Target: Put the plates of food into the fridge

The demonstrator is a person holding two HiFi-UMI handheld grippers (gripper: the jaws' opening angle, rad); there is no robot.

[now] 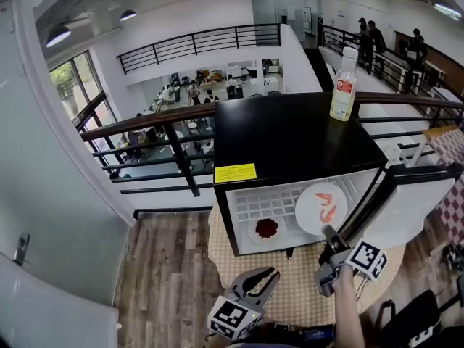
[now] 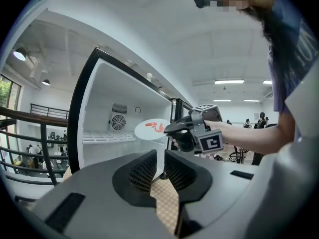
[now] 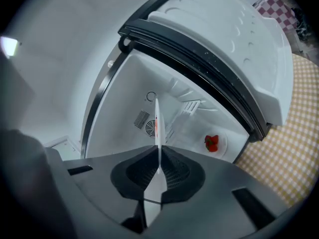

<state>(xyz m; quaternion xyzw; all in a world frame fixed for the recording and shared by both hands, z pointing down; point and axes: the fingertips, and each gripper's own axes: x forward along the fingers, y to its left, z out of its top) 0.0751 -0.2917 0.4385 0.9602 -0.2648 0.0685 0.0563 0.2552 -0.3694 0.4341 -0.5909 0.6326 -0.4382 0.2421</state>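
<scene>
A white plate with orange shrimp on it is tilted at the open front of the small black-topped fridge. My right gripper is shut on the plate's near rim. In the right gripper view the plate shows edge-on between the jaws. A second plate with red food lies on the fridge floor, and it also shows in the right gripper view. My left gripper hangs low in front of the fridge, its jaws a narrow gap apart with nothing between them. It looks at the shrimp plate.
The fridge door stands open to the right. A bottle with a red label stands on the fridge top. A checked mat lies under the fridge. A dark railing runs behind, and a white wall is at the left.
</scene>
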